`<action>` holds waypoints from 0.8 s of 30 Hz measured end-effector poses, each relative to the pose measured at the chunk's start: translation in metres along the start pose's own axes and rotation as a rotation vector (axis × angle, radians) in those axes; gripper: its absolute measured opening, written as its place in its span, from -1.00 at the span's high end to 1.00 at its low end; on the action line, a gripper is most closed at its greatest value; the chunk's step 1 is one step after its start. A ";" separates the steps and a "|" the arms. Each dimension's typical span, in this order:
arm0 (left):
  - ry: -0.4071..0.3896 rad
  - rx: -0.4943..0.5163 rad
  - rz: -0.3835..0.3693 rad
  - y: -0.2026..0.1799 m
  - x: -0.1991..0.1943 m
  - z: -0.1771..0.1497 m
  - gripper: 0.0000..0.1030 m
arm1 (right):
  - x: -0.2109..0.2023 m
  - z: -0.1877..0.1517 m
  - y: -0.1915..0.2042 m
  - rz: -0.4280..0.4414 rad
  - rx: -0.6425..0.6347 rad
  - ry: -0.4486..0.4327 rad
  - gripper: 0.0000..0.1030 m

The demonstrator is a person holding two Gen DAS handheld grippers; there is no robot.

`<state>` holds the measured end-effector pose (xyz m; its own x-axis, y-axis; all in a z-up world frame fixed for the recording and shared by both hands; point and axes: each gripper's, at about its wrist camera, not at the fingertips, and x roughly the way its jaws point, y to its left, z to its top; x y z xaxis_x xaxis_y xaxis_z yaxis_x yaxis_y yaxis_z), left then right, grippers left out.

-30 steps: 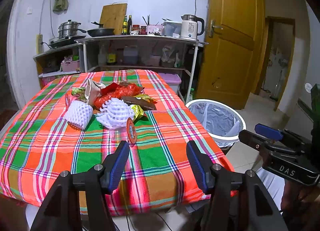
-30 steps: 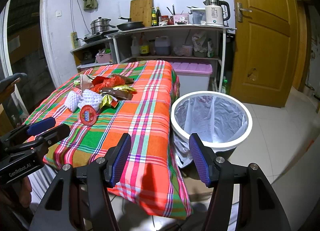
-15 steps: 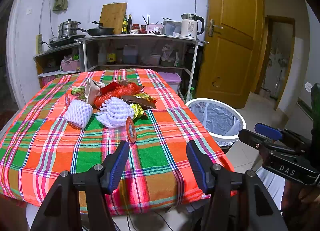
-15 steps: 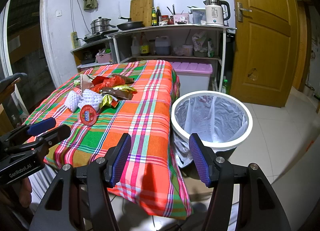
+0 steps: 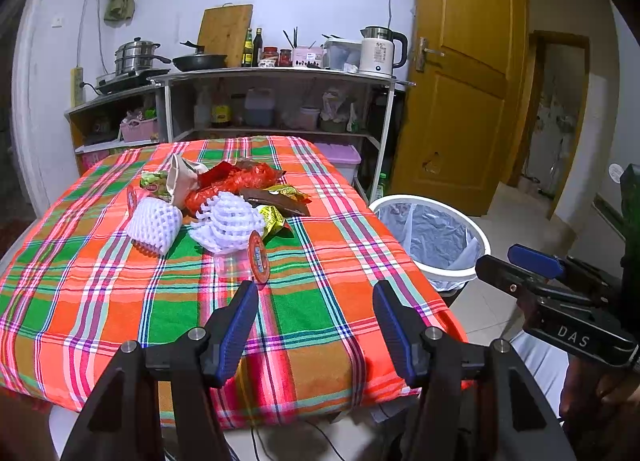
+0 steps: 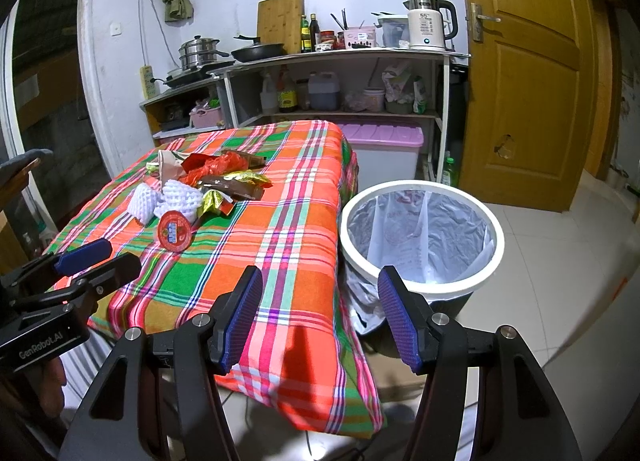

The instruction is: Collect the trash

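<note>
A pile of trash lies mid-table on the plaid cloth [image 5: 168, 293]: two white foam fruit nets [image 5: 154, 223] [image 5: 228, 221], a red plastic bag [image 5: 236, 181], a brown wrapper [image 5: 276, 201], a paper bag [image 5: 180, 177] and a clear cup with a red lid [image 5: 258, 261]. The pile also shows in the right wrist view [image 6: 200, 185]. A white-rimmed bin with a plastic liner [image 6: 420, 229] stands on the floor right of the table. My left gripper [image 5: 314, 307] is open and empty over the table's near edge. My right gripper [image 6: 318, 295] is open and empty, between table corner and bin.
A shelf unit [image 5: 276, 77] with pots, bottles and a kettle [image 5: 380, 49] stands behind the table. A purple-lidded box [image 6: 384, 141] sits under it. A wooden door [image 6: 524, 61] is at the right. White tiled floor [image 6: 560, 281] surrounds the bin.
Almost nothing. Both grippers stay open and hold nearly still; the views shift only very slightly.
</note>
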<state>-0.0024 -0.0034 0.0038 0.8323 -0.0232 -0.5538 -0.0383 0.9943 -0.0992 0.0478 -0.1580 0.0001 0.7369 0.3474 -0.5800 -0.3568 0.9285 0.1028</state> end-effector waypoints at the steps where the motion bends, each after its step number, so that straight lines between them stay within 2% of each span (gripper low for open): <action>1: 0.000 0.000 0.002 0.000 0.000 0.000 -0.14 | 0.000 0.000 0.000 -0.001 -0.001 0.000 -0.18; 16: 0.014 -0.006 -0.031 0.002 0.005 0.001 -0.14 | 0.004 -0.001 0.002 0.003 -0.006 0.009 -0.18; 24: 0.047 -0.011 0.003 0.010 0.019 0.000 -0.14 | 0.016 0.001 0.006 0.013 -0.017 0.027 -0.18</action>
<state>0.0132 0.0064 -0.0079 0.8056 -0.0252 -0.5920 -0.0471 0.9932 -0.1063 0.0574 -0.1465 -0.0078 0.7163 0.3555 -0.6004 -0.3765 0.9214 0.0965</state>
